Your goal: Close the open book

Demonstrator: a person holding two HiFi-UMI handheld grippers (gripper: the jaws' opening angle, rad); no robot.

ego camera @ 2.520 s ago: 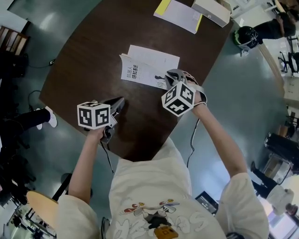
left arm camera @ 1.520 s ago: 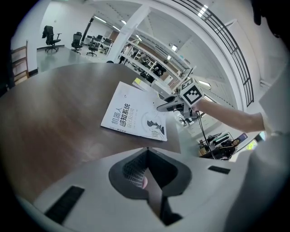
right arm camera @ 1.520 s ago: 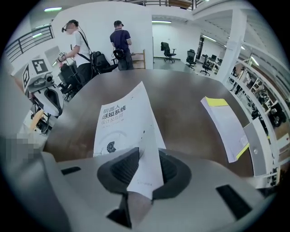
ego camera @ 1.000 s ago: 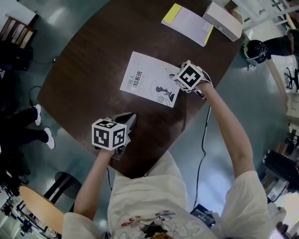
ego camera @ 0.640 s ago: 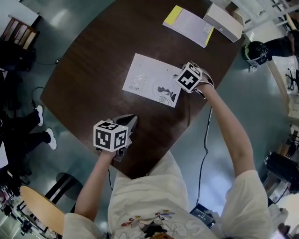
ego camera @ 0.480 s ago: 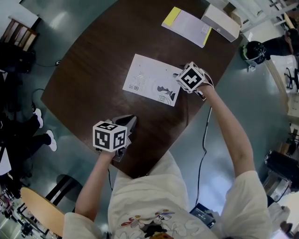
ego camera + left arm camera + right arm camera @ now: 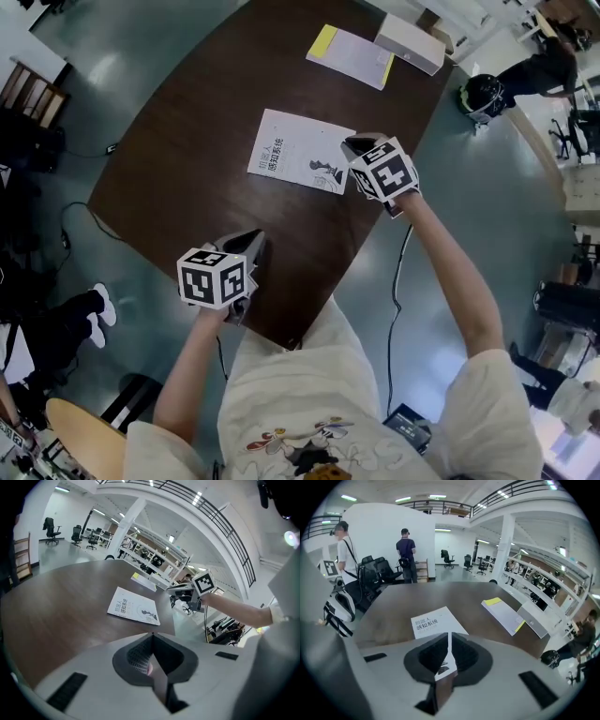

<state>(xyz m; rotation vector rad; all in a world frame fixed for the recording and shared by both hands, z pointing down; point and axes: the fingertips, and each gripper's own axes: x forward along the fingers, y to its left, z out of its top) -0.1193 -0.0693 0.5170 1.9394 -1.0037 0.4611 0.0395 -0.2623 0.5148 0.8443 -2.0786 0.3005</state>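
Observation:
The book (image 7: 295, 150) lies closed and flat on the dark wooden table (image 7: 187, 141), white cover up with dark print and a small figure on it. It also shows in the left gripper view as the book (image 7: 132, 610) and in the right gripper view as the book (image 7: 436, 620). My right gripper (image 7: 354, 145) hangs above the book's right edge without touching it; its jaws are closing, nearly together, with nothing between them (image 7: 449, 634). My left gripper (image 7: 255, 239) is shut and empty over the table's near edge, well short of the book.
A thin book with a yellow edge (image 7: 349, 56) and a white box (image 7: 410, 42) lie at the table's far end. A dark helmet-like object (image 7: 483, 94) sits on the floor at the right. Two people (image 7: 405, 555) stand beyond the table.
The book, open earlier, now lies closed. My right gripper has lifted off its right edge and drawn its jaws together. The left gripper has risen slightly.

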